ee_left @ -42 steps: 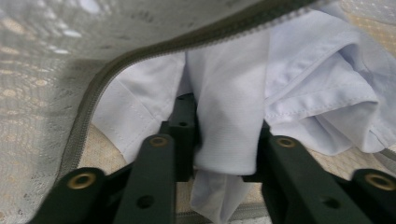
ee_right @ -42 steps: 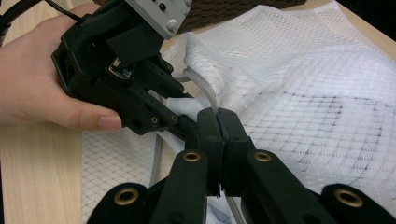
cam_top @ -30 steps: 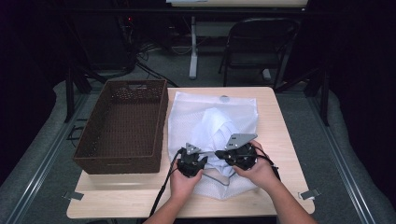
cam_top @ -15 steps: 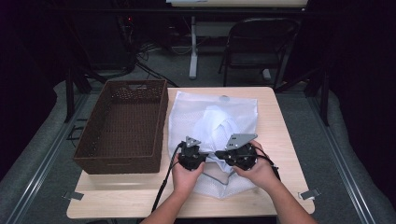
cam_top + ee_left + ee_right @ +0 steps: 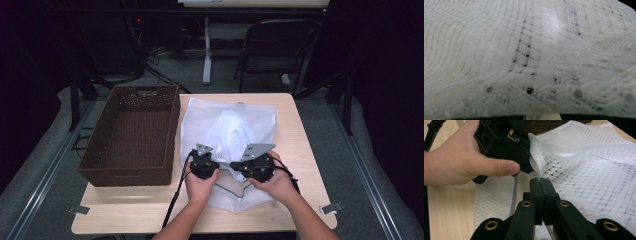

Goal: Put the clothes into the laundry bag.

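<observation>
A white mesh bag (image 5: 220, 115) lies on the table with a white garment (image 5: 239, 131) inside it. Both grippers meet at its near part. My right gripper (image 5: 541, 185) is shut, pinching a raised fold of the mesh (image 5: 535, 162); in the high view it (image 5: 232, 165) points left. My left gripper (image 5: 216, 163) sits just ahead of it, a hand (image 5: 461, 167) around its black body (image 5: 504, 142), the mesh fold against its front. In the left gripper view the mesh (image 5: 529, 55) hangs close over the lens and hides the jaws.
A brown wicker basket (image 5: 125, 176) stands on the left half of the wooden table (image 5: 300, 150), touching the bag's left edge. A dark folding chair (image 5: 277, 45) and cables are on the floor beyond the far edge.
My left gripper has shifted slightly away from me, and the bag's near edge has risen a little with it. The right gripper has barely moved.
</observation>
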A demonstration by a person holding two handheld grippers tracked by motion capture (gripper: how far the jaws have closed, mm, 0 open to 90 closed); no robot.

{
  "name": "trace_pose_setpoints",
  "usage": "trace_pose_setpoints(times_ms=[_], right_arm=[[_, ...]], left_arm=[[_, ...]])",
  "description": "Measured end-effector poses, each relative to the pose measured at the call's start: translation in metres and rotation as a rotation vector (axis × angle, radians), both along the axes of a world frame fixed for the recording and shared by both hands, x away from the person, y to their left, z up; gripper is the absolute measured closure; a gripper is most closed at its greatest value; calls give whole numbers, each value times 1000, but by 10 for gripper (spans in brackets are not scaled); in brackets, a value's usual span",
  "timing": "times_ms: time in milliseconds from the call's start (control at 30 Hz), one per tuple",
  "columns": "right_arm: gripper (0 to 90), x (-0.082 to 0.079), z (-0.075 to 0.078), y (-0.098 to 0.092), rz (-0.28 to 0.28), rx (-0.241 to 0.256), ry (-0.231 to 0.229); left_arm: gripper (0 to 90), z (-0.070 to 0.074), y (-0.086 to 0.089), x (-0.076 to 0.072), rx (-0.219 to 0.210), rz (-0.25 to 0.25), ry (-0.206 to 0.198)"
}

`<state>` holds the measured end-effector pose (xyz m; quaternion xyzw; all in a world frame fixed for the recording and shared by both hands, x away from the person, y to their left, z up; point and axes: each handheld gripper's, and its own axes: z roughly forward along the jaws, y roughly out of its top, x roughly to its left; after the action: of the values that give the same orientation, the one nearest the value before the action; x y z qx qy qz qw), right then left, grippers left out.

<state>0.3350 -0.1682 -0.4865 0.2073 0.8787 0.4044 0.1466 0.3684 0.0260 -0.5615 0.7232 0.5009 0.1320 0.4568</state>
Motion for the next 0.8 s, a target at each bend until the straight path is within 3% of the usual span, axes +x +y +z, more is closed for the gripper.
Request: trace_pose_setpoints(times_ms=[133,267,467,667,800], right_arm=[[892,0,-1,0,-3,-2,3],[892,2,-2,-2,-10,1,5],[892,4,-1,-1,-19,4,2],[892,3,-1,0,-17,3,-2],[892,3,1,-2,-19,9,-6]], left_arm=[[811,-4,0,4,-2,-18,35],[696,-3,1,0,9,-58,51],[538,7,4,-17,55,-86,22],[493,12,13,-33,26,-110,36],[493,12,14,-35,40,-119,42]])
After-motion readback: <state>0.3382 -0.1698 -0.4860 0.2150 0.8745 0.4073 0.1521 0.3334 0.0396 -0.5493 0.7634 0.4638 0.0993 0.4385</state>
